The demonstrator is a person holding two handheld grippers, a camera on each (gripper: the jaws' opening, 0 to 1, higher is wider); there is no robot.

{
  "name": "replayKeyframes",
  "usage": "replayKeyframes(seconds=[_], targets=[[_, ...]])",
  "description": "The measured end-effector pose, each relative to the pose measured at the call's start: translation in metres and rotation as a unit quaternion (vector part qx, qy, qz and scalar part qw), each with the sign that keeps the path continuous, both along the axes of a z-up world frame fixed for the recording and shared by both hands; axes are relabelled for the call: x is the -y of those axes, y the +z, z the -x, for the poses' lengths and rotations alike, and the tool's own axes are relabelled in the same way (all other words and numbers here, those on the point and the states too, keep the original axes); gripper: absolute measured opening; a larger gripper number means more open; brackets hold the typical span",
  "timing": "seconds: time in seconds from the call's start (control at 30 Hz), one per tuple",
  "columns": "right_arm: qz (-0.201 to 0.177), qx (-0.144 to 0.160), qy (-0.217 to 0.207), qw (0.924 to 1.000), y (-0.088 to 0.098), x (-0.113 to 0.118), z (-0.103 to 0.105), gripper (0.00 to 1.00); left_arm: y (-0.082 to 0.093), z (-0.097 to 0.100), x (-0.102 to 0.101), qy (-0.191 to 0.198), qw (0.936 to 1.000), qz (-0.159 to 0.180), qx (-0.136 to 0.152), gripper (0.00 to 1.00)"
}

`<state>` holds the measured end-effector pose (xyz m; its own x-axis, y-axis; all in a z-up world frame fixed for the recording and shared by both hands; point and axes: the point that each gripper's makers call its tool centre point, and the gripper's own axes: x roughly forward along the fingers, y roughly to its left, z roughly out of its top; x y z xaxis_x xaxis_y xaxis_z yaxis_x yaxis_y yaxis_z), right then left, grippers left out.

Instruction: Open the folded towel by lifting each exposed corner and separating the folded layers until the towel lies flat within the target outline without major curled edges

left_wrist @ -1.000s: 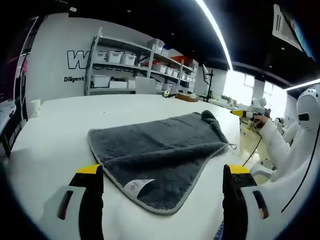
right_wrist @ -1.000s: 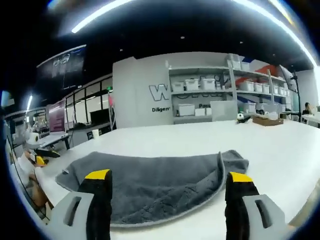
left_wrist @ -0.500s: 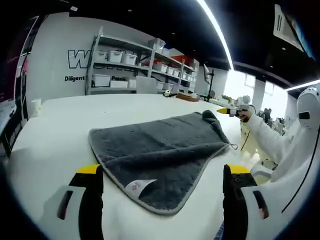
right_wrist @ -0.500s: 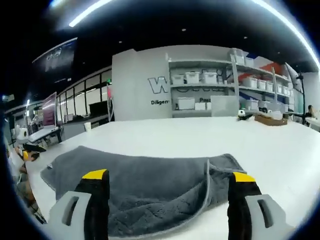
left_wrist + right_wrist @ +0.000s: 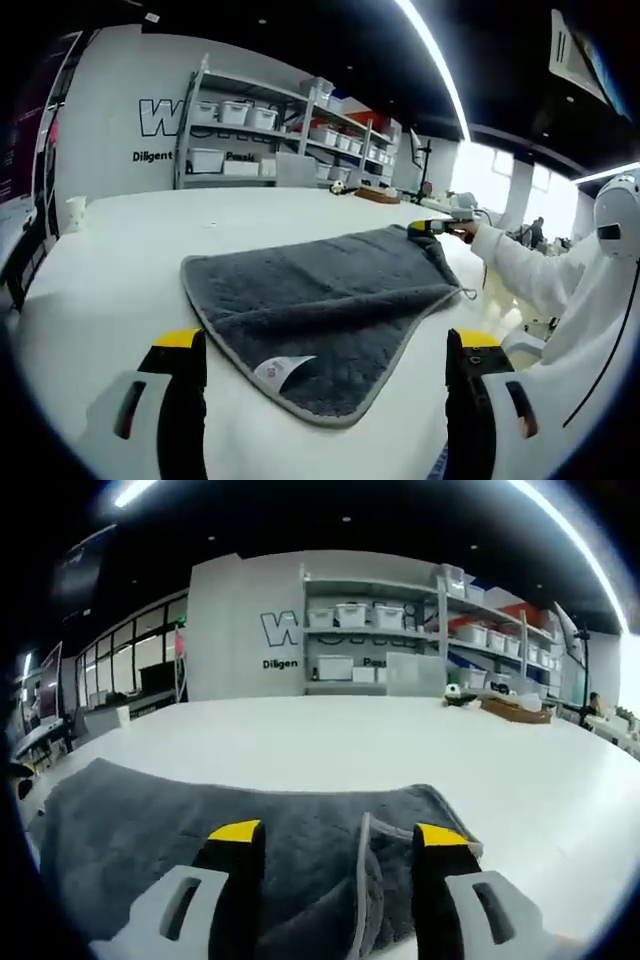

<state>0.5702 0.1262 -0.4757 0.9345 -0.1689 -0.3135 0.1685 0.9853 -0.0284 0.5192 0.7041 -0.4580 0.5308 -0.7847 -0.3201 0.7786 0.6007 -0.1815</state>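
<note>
rising from the bottom of the left gripper view, the left gripper (image 5: 325, 375) holds its yellow-tipped jaws wide apart, clear of the towel (image 5: 320, 300). this grey, plush towel lies folded on the smooth white table (image 5: 110, 260), a pale bound hem and white label (image 5: 278, 371) at its near corner. at the far corner, the right gripper (image 5: 340, 865) hangs over a raised hem fold, jaws apart. shelving (image 5: 250, 135) with bins stands beyond.

Wall sign (image 5: 166, 155): you can read "Diligent" under a large "W".
Towel tag (image 5: 279, 371): print too small to read.
</note>
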Motion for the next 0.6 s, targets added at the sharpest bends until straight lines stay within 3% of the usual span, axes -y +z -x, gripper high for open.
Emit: replayKeyframes(seconds=[0.27, 0.43, 0.6], targets=[[-0.011, 0.010, -0.032, 0.9994, 0.001, 0.011, 0.010, 0.01, -0.001, -0.001, 0.000, -0.001, 1.0000, 0.001, -0.001, 0.98], [-0.025, 0.022, -0.065, 0.9973, 0.001, 0.026, 0.032, 0.00, -0.001, -0.002, -0.001, -0.002, 1.0000, 0.003, 0.000, 0.98], [-0.036, 0.037, -0.113, 0.9922, 0.001, 0.046, 0.067, 0.00, -0.004, -0.003, -0.005, 0.002, 1.0000, 0.005, -0.002, 0.98]])
